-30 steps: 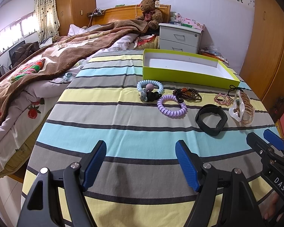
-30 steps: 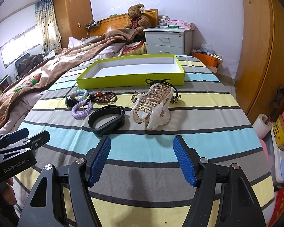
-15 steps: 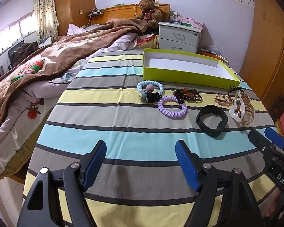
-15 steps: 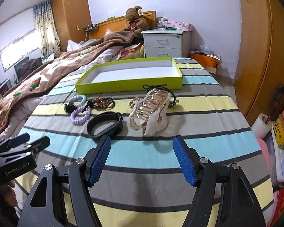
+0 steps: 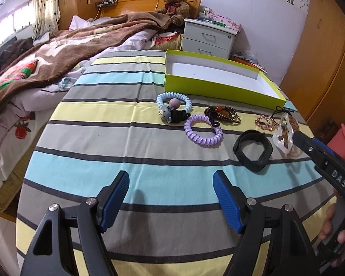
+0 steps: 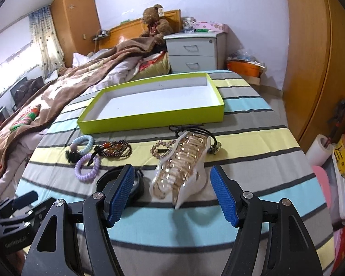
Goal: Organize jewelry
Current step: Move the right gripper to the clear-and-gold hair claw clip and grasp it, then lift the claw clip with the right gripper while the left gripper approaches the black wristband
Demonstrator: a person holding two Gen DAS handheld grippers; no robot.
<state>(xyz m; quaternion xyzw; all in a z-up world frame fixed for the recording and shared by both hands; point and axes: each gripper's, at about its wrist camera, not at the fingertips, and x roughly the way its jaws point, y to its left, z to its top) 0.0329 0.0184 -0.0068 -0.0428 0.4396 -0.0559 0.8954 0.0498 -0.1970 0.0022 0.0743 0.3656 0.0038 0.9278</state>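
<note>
On the striped tablecloth [image 6: 253, 119] the big shift is w/ the right gripper [image 6: 172, 195]: a sec ago it hung well back from the row of jewelry, now it's pushed fwd so the clear-and-gold hair claw clip [image 6: 181, 168] sits between its blue pads [image 6: 223, 200], jaws spread wide, nothing held yet. Left pad partly hides the black band [image 6: 138, 185] at abt 9 o'clock of the clip. Pads look apart from the clip on both sides, tho whether they're low enough to catch it I can't tell

Left gripper [image 5: 171, 203] barely moved; it hovers over bare cloth near the table edge, jaws also wide, empty. From its view the right gripper shows at 3 o'clock, tip just at the clip [image 5: 287, 133]

Rest of the pieces lie untouched in a loose row: blue coil tie [image 5: 173, 100] w/ a small charm, purple coil tie [image 5: 203, 132], dark bead bracelet [image 5: 222, 113], pink bead ring [image 5: 265, 123], black cord [image 6: 191, 130] at 12 o'clock of the clip. Green box [image 6: 149, 119] sits beyond them at 12 o'clock, white floor bare, so nothing's sorted yet

Meaning: first pick is lined up on the clip. Next prob a squeeze across its width, then a carry fwd into the box. Clip's glossy and oddly shaped, so it cd tilt or slip if pinched off-centre
</note>
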